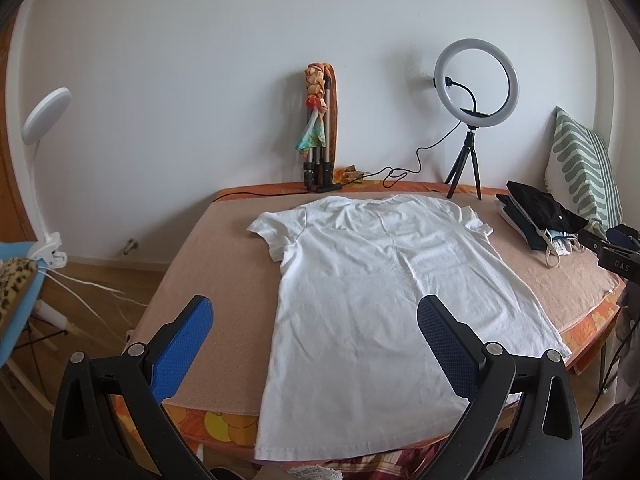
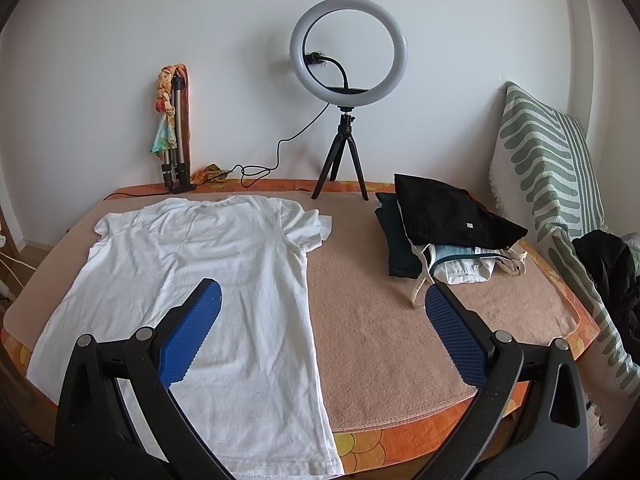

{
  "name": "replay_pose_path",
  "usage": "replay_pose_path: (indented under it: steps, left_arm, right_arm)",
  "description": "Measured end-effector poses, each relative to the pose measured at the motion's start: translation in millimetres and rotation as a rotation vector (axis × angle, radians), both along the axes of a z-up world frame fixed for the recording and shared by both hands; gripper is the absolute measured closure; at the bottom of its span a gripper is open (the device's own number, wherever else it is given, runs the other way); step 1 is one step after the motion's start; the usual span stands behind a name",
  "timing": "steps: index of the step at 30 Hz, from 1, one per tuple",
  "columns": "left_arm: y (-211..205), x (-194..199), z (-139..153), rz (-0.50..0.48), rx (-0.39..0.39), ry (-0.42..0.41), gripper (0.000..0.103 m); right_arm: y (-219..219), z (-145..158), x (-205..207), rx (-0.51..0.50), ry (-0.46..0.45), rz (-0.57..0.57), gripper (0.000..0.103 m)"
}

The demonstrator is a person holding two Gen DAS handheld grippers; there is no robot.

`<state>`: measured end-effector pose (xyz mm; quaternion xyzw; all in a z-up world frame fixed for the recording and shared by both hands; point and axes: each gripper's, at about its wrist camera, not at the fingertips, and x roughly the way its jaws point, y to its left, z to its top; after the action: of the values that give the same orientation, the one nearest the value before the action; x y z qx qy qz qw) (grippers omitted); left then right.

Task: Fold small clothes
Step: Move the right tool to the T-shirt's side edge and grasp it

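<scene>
Both grippers are spread wide and hold nothing. Left gripper (image 1: 314, 344) hangs over the near part of the white T-shirt (image 1: 360, 280), with its right blue pad above the cloth and its left pad above the bare beige blanket (image 1: 224, 264). Right gripper (image 2: 322, 330) hangs over the shirt's right edge: its left pad is above the white T-shirt (image 2: 192, 272), its right pad above the beige blanket (image 2: 380, 312). Neither gripper touches the cloth.

The shirt lies flat and spread out on the blanket, collar toward the wall, sleeves out to either side, hem at the near edge, where it hangs a little over the orange flowered cover (image 1: 216, 424) under the blanket. Light creases run across the fabric.

To the shirt's right, well apart from it, sits a pile of clothes (image 2: 448, 232) with a black piece on top and pale and dark pieces below; a pale strap trails from it toward the near side. Behind the pile a green-and-white patterned cushion (image 2: 548, 160) leans against the wall. At the far edge, near the wall, a ring light (image 2: 349, 50) stands on a small black tripod, its cable running left to a folded tripod (image 2: 176, 136) with a coloured scarf draped on it. In the left wrist view a white clamp lamp (image 1: 44, 116) stands off to the left.
</scene>
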<state>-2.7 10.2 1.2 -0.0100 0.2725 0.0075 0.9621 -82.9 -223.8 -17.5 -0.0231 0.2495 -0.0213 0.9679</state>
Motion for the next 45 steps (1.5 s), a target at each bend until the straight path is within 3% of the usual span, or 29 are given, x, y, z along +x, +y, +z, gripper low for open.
replay_pose_path:
  steps: [11,19,21,25,28,33,37,45]
  left_arm:
    - [31,5,-19,-0.017,-0.025,0.071,0.002]
    - [78,0,-58,0.005,-0.152,0.205,0.022]
    - [83,-3,-69,-0.003,-0.182,0.244,0.033]
    - [86,-7,-88,-0.028,-0.230,0.315,0.039]
    - [82,-6,-101,-0.054,-0.238,0.358,0.045]
    - [85,0,-116,-0.069,-0.279,0.412,0.063]
    - [84,5,-120,-0.084,-0.291,0.424,0.069]
    - [84,11,-132,-0.104,-0.306,0.462,0.077]
  right_arm:
    - [24,6,18,0.026,0.034,0.059,0.000]
    - [71,16,33,0.018,0.013,0.174,0.000]
    - [86,19,41,0.021,0.009,0.208,0.000]
    - [113,26,64,0.084,0.009,0.300,0.000]
    - [136,32,88,0.126,0.049,0.356,0.000]
    - [184,45,126,0.085,0.088,0.418,0.000]
    - [230,51,157,0.082,0.158,0.493,0.000]
    - [329,23,219,0.052,0.309,0.603,0.000]
